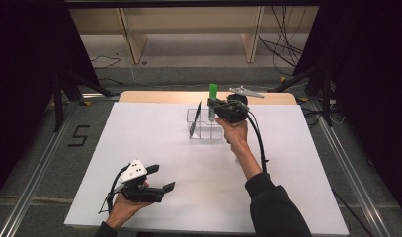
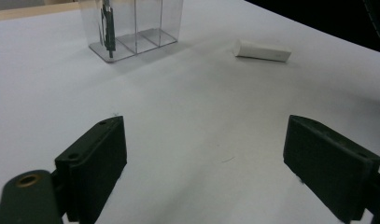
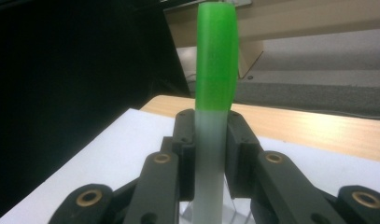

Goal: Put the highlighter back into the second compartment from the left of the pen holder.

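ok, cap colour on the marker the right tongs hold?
Bright green cap over a whitish barrel, on the marker; the right gripper view shows it best.

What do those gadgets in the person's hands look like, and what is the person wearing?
Both are black, each with two flat block-shaped jaws on brass-riveted links. The left gripper carries a pale three-cornered plate; the right gripper has a grey one. A black cable trails from each. The right arm wears a dark sleeve.

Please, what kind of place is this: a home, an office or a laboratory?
Probably a lab recording setup: a white-covered table ringed by black curtains, loose cables on the floor, and a taped number marker beside the table.
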A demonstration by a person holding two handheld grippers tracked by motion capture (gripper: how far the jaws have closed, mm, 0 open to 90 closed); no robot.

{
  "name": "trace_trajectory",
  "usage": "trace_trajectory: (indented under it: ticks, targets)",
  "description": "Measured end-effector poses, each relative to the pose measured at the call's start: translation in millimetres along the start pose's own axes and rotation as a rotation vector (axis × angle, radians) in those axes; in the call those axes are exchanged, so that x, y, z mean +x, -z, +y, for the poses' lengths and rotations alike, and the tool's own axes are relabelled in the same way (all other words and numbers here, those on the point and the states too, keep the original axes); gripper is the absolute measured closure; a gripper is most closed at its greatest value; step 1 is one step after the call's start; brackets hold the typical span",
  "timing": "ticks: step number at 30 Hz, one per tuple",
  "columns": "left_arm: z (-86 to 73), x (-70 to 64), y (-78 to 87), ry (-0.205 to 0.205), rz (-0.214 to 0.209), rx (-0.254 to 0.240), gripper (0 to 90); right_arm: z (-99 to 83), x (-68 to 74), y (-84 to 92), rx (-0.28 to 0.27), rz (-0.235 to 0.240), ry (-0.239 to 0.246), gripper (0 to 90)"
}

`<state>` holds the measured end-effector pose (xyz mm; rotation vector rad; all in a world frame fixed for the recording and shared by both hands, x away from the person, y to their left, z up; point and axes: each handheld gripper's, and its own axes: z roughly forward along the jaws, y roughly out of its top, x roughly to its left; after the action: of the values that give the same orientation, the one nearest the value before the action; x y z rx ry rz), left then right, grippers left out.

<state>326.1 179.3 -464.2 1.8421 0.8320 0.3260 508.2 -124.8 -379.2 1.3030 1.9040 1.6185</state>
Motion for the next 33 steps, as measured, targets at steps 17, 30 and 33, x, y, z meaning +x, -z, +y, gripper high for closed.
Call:
trace_trajectory:
  ticks: [17, 30, 33]
  targets:
    - [-0.8, 2.6, -0.7, 0.008, -0.002, -0.002, 12.6, -0.9, -2.4, -26.1, 0.025, -0.039, -0.047, 77.4]
    - [-0.9, 2.2, -0.3, 0.003, 0.003, -0.008, 12.6, -8.4, -3.8, -38.5, 0.049, -0.079, -0.051, 77.3]
    - [-1.0, 2.8, -0.2, 0.003, 0.001, -0.005, 12.6, -10.8, -3.7, -41.7, 0.047, -0.081, -0.058, 77.3]
